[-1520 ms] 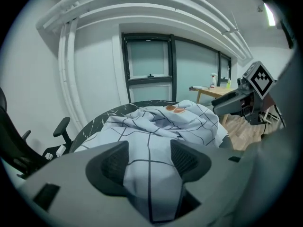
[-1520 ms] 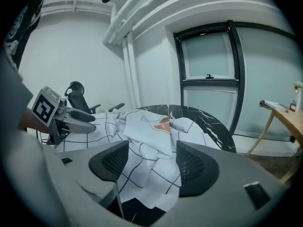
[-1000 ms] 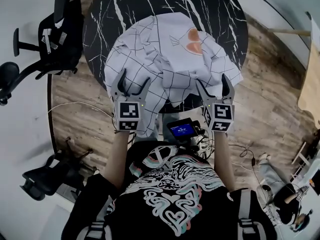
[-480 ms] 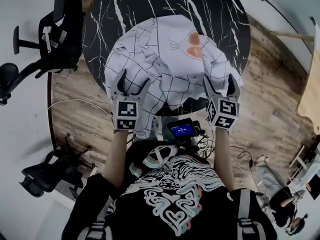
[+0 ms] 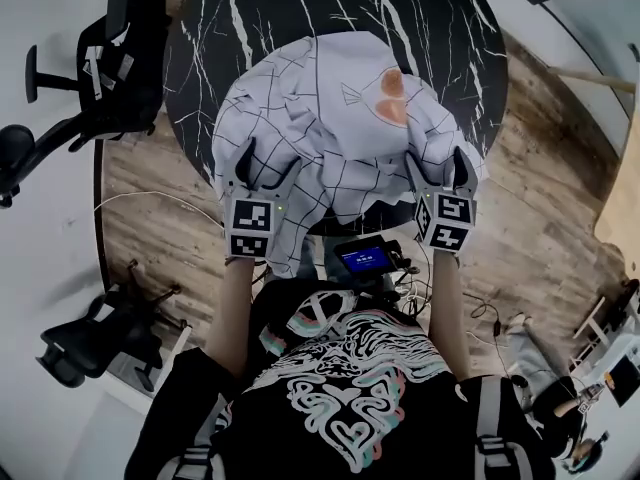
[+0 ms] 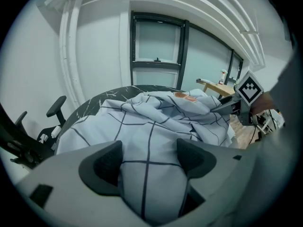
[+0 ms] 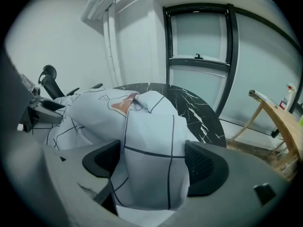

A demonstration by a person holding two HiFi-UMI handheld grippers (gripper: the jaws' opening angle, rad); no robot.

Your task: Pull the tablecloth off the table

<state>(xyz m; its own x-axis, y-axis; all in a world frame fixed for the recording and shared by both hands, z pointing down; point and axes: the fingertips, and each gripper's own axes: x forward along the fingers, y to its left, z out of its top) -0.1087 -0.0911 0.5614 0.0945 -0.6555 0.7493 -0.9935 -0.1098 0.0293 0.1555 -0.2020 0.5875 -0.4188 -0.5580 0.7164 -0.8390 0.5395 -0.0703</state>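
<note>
A white tablecloth [image 5: 330, 118] with thin black grid lines and an orange patch lies bunched on the near half of a round black marble table [image 5: 300, 8]. Its near edge hangs over the rim towards me. My left gripper [image 5: 267, 168] is at the cloth's near left, with a thick fold of tablecloth [image 6: 142, 126] filling the space between its jaws [image 6: 149, 157]. My right gripper [image 5: 435, 165] is at the near right, and a raised ridge of tablecloth [image 7: 151, 122] is pressed between its pads [image 7: 151, 160]. The far half of the tabletop is bare.
Black office chairs stand at the left [image 5: 100, 68] and the lower left [image 5: 90, 338]. A small device with a blue screen [image 5: 365, 258] hangs at my chest. Cables [image 5: 150, 208] lie on the wooden floor. A light wooden table [image 7: 279, 122] stands to the right, windows behind.
Both grippers have shifted slightly forward towards the table rim, the right one more. The cloth stays between both pairs of jaws and is a little more bunched.
</note>
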